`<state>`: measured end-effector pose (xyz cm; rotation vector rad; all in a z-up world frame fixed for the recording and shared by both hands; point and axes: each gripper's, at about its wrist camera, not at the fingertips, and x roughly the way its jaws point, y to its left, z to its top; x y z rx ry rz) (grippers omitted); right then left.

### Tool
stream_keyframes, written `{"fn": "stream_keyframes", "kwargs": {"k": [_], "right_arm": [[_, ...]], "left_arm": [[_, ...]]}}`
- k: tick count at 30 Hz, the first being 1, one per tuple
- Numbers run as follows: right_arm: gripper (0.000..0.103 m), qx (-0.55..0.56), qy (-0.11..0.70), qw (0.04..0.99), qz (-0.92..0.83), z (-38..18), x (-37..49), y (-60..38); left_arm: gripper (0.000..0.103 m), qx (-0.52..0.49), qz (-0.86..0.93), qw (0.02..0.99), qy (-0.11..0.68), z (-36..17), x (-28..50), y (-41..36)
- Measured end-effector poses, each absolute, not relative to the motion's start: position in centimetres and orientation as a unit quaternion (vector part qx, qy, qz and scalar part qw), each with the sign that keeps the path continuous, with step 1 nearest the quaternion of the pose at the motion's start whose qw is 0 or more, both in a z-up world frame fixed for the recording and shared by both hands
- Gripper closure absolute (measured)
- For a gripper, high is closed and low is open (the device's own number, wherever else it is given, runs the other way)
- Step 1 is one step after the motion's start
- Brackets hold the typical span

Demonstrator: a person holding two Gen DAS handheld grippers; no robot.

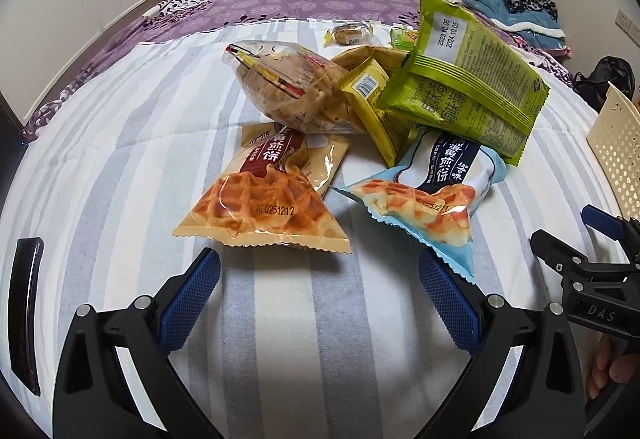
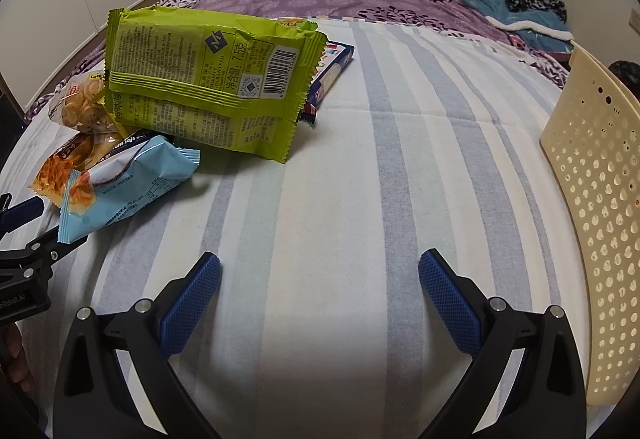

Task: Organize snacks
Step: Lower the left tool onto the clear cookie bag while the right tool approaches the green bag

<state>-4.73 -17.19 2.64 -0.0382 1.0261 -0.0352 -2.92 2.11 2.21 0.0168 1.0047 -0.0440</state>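
Snack packets lie heaped on a striped bed (image 1: pixel 120 159), none yet sorted, so by the look of it the task is at or near its start. Directly ahead of the left tool (image 1: pixel 320 271), just beyond its fingertips, lies a tan waffle packet (image 1: pixel 260 207); ahead and to its right a light-blue waffle packet (image 1: pixel 432 207) nearly touches the right finger. Farther ahead sit a clear bag of biscuits (image 1: pixel 292 87), a yellow packet (image 1: pixel 372 99) and a green packet (image 1: pixel 464 87) propped on top of the heap, with small wrapped sweets (image 1: pixel 350 33) beyond. A cream perforated basket (image 2: pixel 600 199) stands to the right of the right tool (image 2: pixel 320 271) and shows nothing inside in the part visible; it is presumably the destination. Both tools are spread wide and hold nothing. The left tool is held low and level, pointed at the heap; the right tool hovers over bare bedding, the heap ahead to its left. All packets remain to be moved.
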Motion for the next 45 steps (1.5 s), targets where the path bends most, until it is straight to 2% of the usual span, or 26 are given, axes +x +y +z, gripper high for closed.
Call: {"fn": "stream_keyframes", "kwargs": {"k": [10,17,33,45], "right_arm": [[0.005,-0.016,0.489,0.872,-0.015,2.6,-4.8,-17.3],[0.005,0.027,0.478,0.878,0.005,3.4,-5.1,-18.3],[0.005,0.036,0.362,0.931,0.010,10.9,-5.5,-19.2],[0.005,0.067,0.383,0.921,0.024,9.9,-4.7,-19.8]], "left_arm": [[0.003,0.008,-0.021,0.877,0.480,2.5,-3.0,2.1],[0.003,-0.022,-0.010,0.892,0.452,5.2,-2.6,4.7],[0.003,-0.050,0.010,0.914,0.403,9.6,0.0,9.1],[0.003,-0.011,-0.039,0.904,0.425,7.3,3.9,6.8]]}}
